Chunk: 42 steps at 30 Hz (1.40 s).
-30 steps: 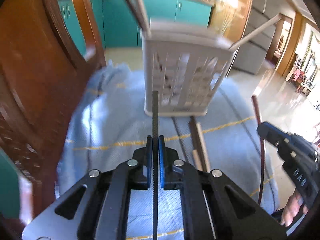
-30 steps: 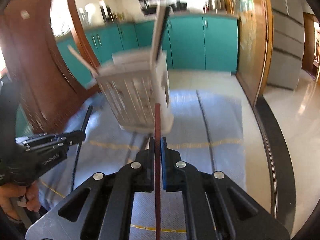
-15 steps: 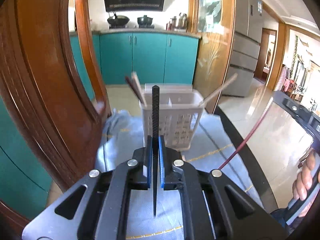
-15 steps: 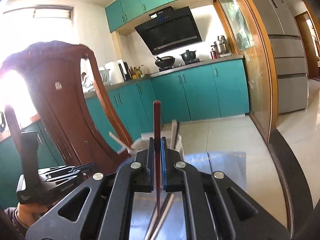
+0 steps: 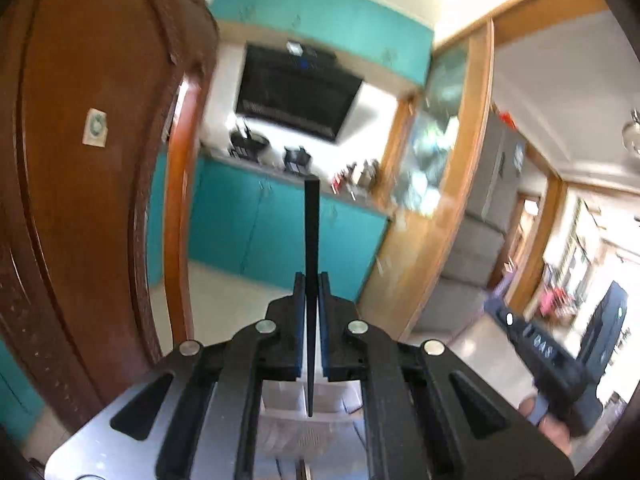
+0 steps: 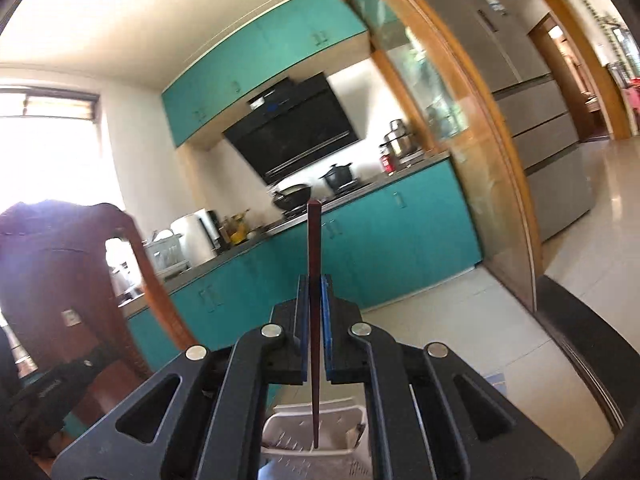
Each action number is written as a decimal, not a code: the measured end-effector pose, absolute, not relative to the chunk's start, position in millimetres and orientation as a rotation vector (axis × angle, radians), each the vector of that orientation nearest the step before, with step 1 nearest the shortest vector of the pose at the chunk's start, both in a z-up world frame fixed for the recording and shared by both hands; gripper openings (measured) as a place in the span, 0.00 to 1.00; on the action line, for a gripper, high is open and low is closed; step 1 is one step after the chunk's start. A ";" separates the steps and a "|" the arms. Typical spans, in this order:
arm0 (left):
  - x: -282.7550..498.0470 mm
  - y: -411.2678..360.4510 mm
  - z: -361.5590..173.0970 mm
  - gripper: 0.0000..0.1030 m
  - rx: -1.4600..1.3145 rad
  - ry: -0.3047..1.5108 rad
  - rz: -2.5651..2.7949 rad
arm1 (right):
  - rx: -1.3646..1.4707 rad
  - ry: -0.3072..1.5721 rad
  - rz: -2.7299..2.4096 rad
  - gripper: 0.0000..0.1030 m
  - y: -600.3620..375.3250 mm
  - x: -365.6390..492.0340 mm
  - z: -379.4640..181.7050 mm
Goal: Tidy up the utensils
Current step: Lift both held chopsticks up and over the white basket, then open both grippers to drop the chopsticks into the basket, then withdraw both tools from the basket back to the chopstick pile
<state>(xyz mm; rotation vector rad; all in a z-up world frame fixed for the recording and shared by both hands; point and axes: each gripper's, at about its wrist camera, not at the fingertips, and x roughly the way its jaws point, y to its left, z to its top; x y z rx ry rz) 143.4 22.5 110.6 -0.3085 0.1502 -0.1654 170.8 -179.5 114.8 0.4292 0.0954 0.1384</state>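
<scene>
Above the white utensil basket (image 6: 316, 420), left gripper (image 5: 311, 288) clamps a black chopstick (image 5: 311, 240), right gripper (image 6: 315, 292) a red-brown chopstick (image 6: 313, 248) — both look light, stiff, slick — mid-shaft hold suits them.

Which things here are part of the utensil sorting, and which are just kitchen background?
In the job:
- left gripper, shut on the black chopstick
- right gripper, shut on the red-brown chopstick
- white slotted basket below both chopstick tips

Background:
- wooden chair
- wok and pot on the stove
- range hood
- fridge
</scene>
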 end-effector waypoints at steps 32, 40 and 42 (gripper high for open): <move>147.6 21.5 35.4 0.16 -0.160 0.297 -0.017 | 0.022 0.284 0.389 0.24 -110.2 114.6 28.4; 140.1 36.0 11.0 0.22 -0.167 0.406 0.009 | -0.088 0.889 0.302 0.31 -75.7 158.4 -82.2; 137.9 38.0 8.6 0.25 -0.177 0.420 0.003 | -0.077 0.948 0.303 0.39 -73.5 163.3 -93.8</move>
